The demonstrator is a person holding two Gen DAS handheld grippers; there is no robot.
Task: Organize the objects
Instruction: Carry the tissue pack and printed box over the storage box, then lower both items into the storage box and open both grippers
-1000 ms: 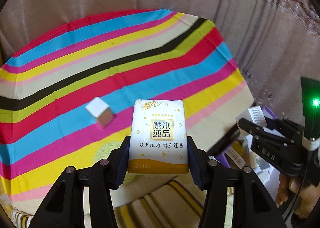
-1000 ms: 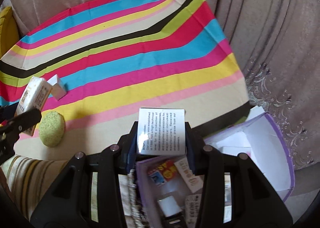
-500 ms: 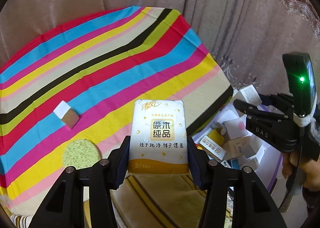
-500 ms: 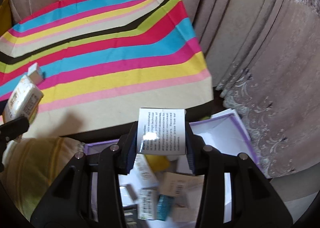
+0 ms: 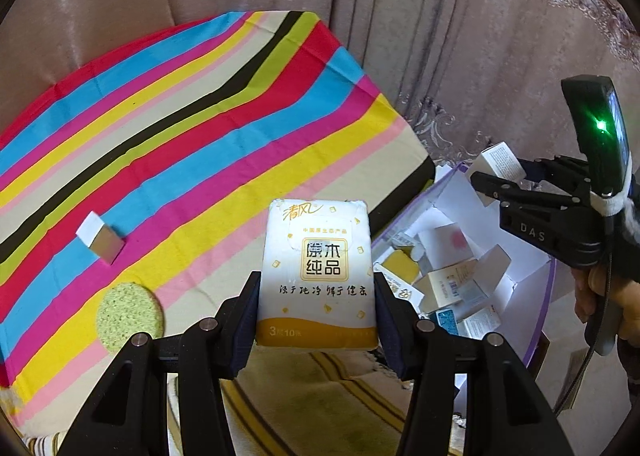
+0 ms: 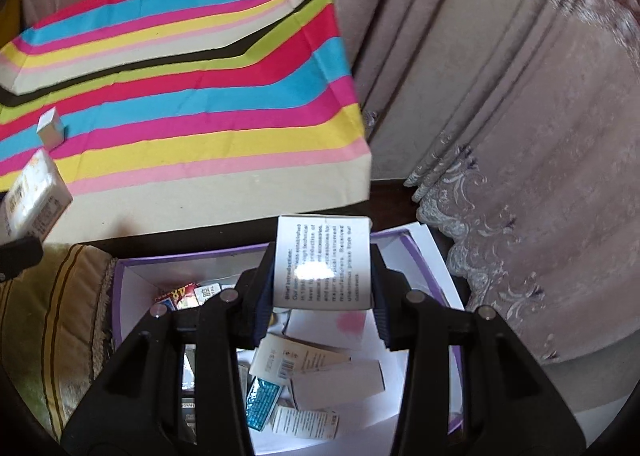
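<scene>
Left wrist view: left tongs [image 5: 316, 312] clamp a soft tissue pack [image 5: 317, 268] (light, squashy) by its sides, beside the purple box [image 6: 404, 240]; right tongs [image 6: 320, 296] grip a stiff white carton [image 6: 322, 262] above it.

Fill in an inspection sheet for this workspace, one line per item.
Surface: striped cloth over the table.
Job's things: tissue pack and white box held; purple bin holds small packages.
Clutter: small box and green sponge on the cloth.
Grippers: left gripper shut on the tissue pack; right gripper shut on the white box, above the bin.
Cables: nothing seen.
Surroundings: curtain behind.
</scene>
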